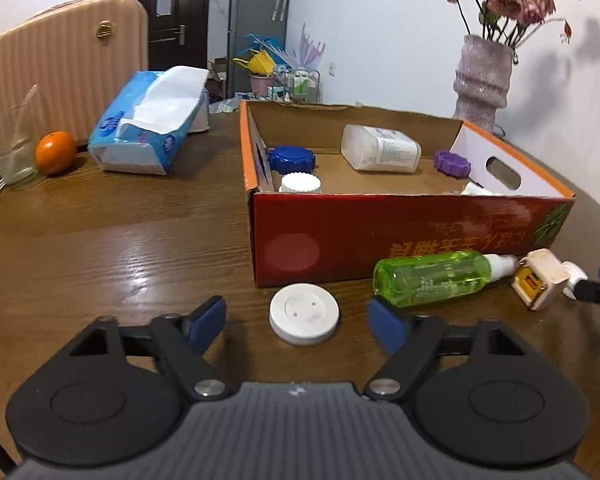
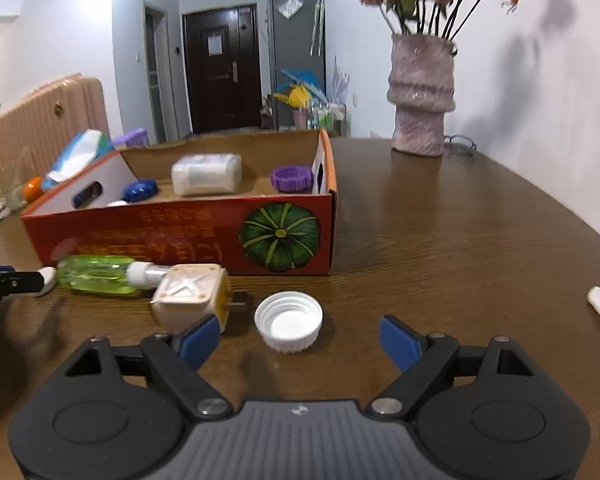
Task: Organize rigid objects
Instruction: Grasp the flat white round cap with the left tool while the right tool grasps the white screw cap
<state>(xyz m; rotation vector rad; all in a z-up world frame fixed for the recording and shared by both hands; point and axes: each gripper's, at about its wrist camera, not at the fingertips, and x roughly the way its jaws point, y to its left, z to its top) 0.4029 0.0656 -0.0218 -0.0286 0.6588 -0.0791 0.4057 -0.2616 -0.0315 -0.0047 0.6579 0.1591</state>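
1. The left tool (image 1: 298, 320) is released: its blue pads stand apart with a round white lid (image 1: 304, 314) lying flat on the table (image 1: 112, 248) between them, touching neither pad.
2. The right tool (image 2: 294, 334) is likewise released, its pads spread to either side of a ribbed white cap (image 2: 289, 326) that lies open side up on the table, clear of both pads.
3. Just left of that cap lies a cream plug adapter (image 2: 190, 298), its near corner close beside the right tool's left pad; whether they touch is hard to tell through the lens.
4. Left of the adapter, a green spray bottle (image 2: 96, 274) lies on its side along the near wall of the red cardboard box (image 2: 180, 236).
5. In the left wrist view the bottle sits to the right of the white lid and a little farther away, its base close to the left tool's right pad.
6. Inside the box are a white bottle (image 1: 380, 148) on its side, a blue cap (image 1: 291, 159), a purple cap (image 1: 452, 163) and a white ribbed cap (image 1: 300, 183).
7. Far left on the table are a tissue pack (image 1: 152, 120), an orange (image 1: 55, 152) and a glass (image 1: 10, 148); a vase (image 2: 420, 96) of flowers stands far right.
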